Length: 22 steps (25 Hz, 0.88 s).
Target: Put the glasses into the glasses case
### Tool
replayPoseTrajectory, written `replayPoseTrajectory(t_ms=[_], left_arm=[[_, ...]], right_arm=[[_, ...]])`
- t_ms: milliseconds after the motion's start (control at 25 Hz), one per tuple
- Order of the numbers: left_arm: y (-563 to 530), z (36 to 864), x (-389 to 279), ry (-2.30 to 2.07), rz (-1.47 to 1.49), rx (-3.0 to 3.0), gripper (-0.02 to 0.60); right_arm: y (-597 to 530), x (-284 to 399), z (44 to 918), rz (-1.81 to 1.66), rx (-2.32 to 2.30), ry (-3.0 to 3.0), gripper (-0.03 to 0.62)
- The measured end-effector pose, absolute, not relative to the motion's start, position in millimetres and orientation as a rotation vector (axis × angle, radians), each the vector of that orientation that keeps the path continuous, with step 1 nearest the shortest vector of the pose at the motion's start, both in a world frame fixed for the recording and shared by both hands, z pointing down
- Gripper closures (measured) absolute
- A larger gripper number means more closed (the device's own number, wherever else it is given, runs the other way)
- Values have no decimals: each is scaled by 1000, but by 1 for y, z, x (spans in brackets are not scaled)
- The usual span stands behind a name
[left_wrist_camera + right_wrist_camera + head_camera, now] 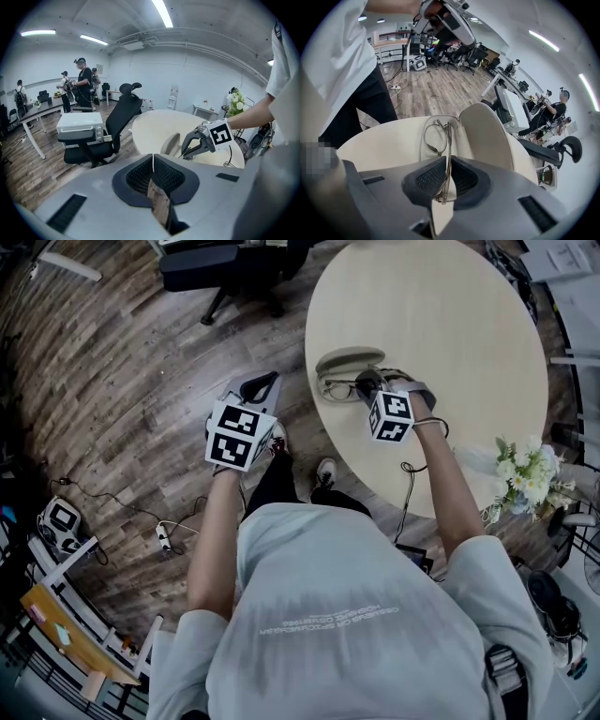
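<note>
The thin metal-framed glasses [339, 388] lie at the near left edge of the round table, just in front of the open grey glasses case [349, 360]. My right gripper [365, 386] is shut on one temple arm of the glasses [435, 137], and the lenses point toward the case [485, 133], whose lid stands up to the right. My left gripper [260, 385] hangs over the wood floor left of the table, jaws shut with nothing in them. In the left gripper view, its jaws [153, 161] face the table, the case [171, 144] and the right gripper [200, 143].
The pale round table [450, 324] carries a bunch of white flowers [525, 474] at its right edge. A black office chair [234, 268] stands beyond the table on the left, with a white box on it [79, 126]. Cables lie on the floor [164, 535]. Several people stand far back [84, 82].
</note>
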<state>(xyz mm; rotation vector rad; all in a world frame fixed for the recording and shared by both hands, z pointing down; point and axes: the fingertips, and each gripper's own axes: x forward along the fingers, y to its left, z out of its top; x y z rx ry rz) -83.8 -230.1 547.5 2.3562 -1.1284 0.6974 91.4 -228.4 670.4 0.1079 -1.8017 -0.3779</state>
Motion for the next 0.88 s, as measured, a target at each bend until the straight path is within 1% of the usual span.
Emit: replayPoseTrajectory(t_ms=[360,680,880], left_arm=[[-224,543,-80,-1121,694,2370,563],[-217,548,-81,-1111,695,2364,563],[-214,550,-88,-1112,703,2353,563]], right_arm=[[-233,98,661,-347,177,-1809,506],[-239,114,674,-429,171,-1691,503],[-243,116,681,-577,129,-1621,503]])
